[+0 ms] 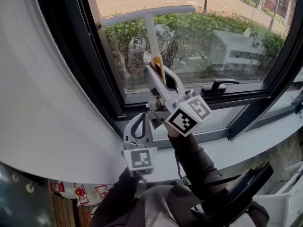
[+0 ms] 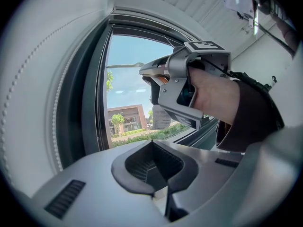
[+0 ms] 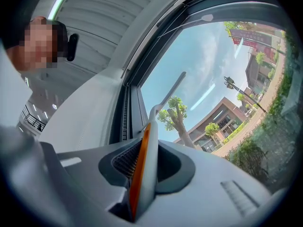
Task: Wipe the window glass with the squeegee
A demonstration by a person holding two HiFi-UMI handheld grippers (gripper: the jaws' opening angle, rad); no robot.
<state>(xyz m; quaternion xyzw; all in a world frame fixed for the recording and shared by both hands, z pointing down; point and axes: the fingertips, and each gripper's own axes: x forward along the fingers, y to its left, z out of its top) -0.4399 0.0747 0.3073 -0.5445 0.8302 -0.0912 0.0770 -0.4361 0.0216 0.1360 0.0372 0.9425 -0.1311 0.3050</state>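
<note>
Head view is showing a pale grey, T-shaped plastic squeegee (image 1: 152,36) with an orange strip down its long shaft. It is standing nearly upright above and to the left of the black lever-shaped window handle (image 1: 218,84), its crossbar lying level high on the clear window glass (image 1: 232,41); whether the blade is actually touching the pane I cannot tell. The right gripper (image 1: 158,69) is clamping the lower end of that shaft, left of the black handle, and its own view is showing the shaft pinched edge-on between the ribbed pads. The left gripper (image 1: 139,122) is hanging lower down and further left of the handle, jaws drawn together on nothing. The tool is looking light and stiff, with only the blade edge likely soft. The shaft is looking smooth and narrow, so I am guessing it could twist or slide in the pads once the blade is dragging. Gripping so far from the crossbar is giving a long lever, so the head may tip. A hold higher up the shaft, or the idle gripper steadying it, would probably be keeping pressure even along the blade.
</note>
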